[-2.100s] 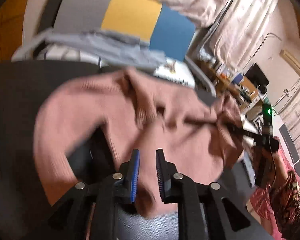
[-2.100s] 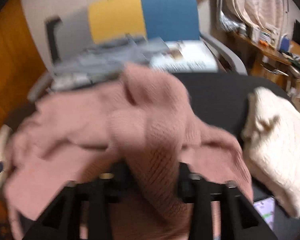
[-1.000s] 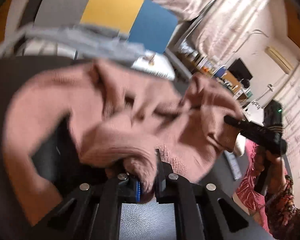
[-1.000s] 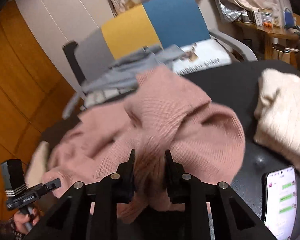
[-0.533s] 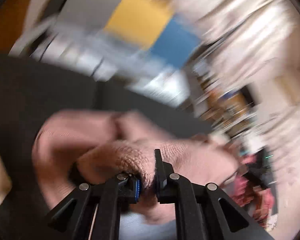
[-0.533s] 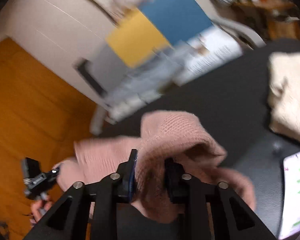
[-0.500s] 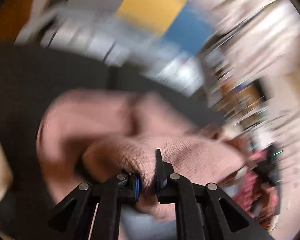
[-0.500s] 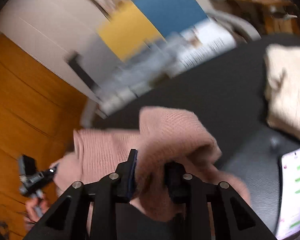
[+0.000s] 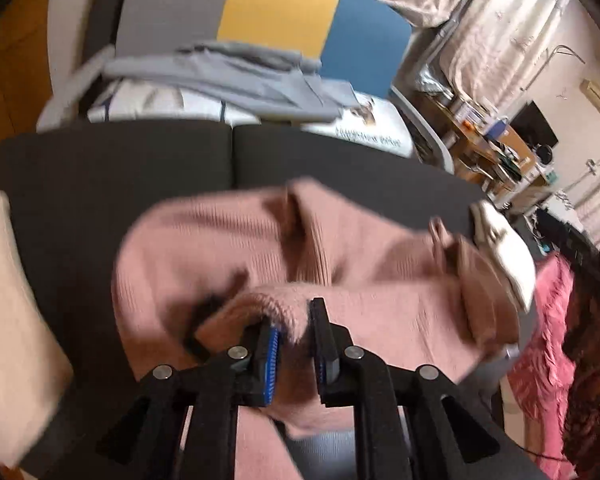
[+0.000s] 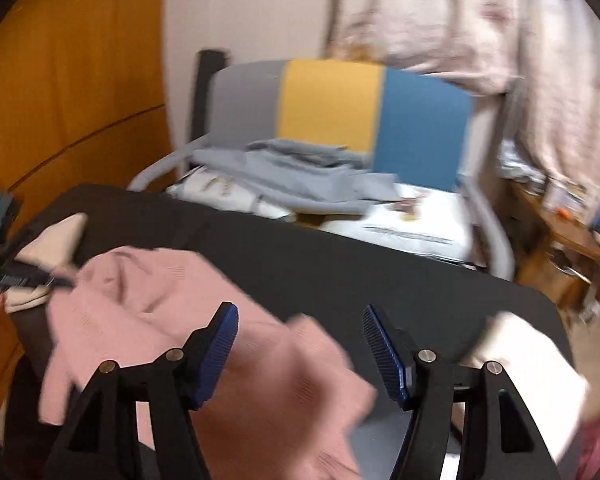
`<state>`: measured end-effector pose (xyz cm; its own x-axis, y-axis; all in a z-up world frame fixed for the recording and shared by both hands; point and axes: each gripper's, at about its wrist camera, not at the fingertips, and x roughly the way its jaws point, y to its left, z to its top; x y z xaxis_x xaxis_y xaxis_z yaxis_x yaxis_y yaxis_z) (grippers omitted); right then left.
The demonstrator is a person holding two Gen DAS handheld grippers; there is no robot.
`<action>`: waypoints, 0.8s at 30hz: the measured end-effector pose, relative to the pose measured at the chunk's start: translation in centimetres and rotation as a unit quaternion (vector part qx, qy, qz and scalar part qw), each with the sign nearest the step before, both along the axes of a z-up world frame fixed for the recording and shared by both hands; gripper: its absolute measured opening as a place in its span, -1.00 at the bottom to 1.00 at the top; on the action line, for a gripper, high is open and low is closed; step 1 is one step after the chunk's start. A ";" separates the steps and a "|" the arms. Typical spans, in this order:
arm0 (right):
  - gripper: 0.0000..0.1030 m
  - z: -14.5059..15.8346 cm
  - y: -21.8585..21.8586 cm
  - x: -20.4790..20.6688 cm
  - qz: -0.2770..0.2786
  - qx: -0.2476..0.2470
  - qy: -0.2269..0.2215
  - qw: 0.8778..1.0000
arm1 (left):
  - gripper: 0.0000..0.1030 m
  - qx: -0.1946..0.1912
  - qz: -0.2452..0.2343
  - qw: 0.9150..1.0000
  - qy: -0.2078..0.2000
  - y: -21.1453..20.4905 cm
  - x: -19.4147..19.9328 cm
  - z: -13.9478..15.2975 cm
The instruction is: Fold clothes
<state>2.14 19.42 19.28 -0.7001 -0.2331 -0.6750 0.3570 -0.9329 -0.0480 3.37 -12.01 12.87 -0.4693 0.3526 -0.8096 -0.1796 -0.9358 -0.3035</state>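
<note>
A pink knit sweater [image 9: 360, 248] lies crumpled on the black table [image 9: 100, 168]. My left gripper [image 9: 294, 320] pinches a fold of its near edge between the blue pads while its jaws are opening slightly. In the right wrist view the sweater [image 10: 160, 292] spreads below and left of my right gripper [image 10: 300, 320]. That gripper's jaws are opening wide above the cloth, with nothing pressed between its pads. The left gripper [image 10: 40, 278] shows at the left edge of that view, its tips at the sweater's far corner.
A cream garment [image 10: 520, 364] lies at the table's right end and another cream piece [image 9: 12, 320] at its left. Behind the table stands a grey, yellow and blue chair [image 10: 332, 104] piled with grey clothes [image 9: 240, 76]. A person's pink sleeve [image 9: 552, 340] is at the right.
My right gripper has let go of the sweater, opened wide and lifted away. The released cloth has dropped onto the table. My left gripper keeps its fold and has shifted.
</note>
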 end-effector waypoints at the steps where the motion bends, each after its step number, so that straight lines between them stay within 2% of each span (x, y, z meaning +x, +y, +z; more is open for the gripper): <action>1: 0.28 -0.7 -1.2 -0.9 0.016 0.010 -0.016 1.000 | -0.73 -0.012 0.000 1.000 0.005 0.3 -0.8 0.5; 3: 0.25 -2.6 -3.6 -2.6 0.044 0.033 -0.046 0.997 | -0.73 -0.052 -0.008 0.999 -0.004 1.5 -1.8 1.3; 4: 0.24 -3.8 -4.5 -3.5 0.048 0.047 -0.060 0.996 | -0.73 -0.054 -0.015 0.998 -0.011 1.8 -1.9 1.5; 6: 0.11 -6.3 -5.0 -5.0 0.048 0.070 -0.090 0.992 | -0.73 -0.031 -0.052 0.997 -0.046 1.6 -0.2 0.8; 8: 0.11 -9.1 -4.3 -5.7 0.040 0.073 -0.138 0.987 | -0.73 0.001 -0.079 0.994 -0.081 0.4 2.1 -0.2; 11: 0.10 -13.6 -2.6 -4.3 0.036 0.064 -0.212 0.975 | -0.73 0.012 -0.050 0.993 -0.107 -3.5 5.9 -1.2; 12: 0.11 -14.0 -2.0 -3.4 0.036 0.051 -0.219 0.974 | -0.73 0.013 -0.026 0.993 -0.110 -5.3 6.9 -1.4; 14: 0.11 -13.3 -1.0 -2.5 0.026 0.026 -0.214 0.976 | -0.74 0.004 0.022 0.993 -0.114 -8.1 7.6 -1.0; 16: 0.12 -11.5 -0.9 -1.9 0.027 0.018 -0.183 0.983 | -0.73 -0.002 0.029 0.996 -0.089 -8.4 6.7 0.2; 19: 0.28 -8.7 -2.1 -1.5 0.034 0.034 -0.131 0.990 | -0.64 0.015 -0.004 0.999 -0.044 -5.2 3.2 1.6; 20: 0.42 -8.1 -2.7 -1.5 0.035 0.042 -0.126 0.991 | -0.64 0.015 -0.014 0.999 -0.040 -3.8 1.8 1.4; 22: 0.48 -8.3 -3.7 -2.4 0.037 0.051 -0.151 0.987 | -0.64 0.013 -0.035 0.999 -0.034 -1.0 -0.9 0.9; 24: 0.49 -9.6 -4.7 -3.5 0.027 0.067 -0.188 0.980 | -0.64 -0.003 -0.052 0.998 -0.047 1.8 -3.8 -1.4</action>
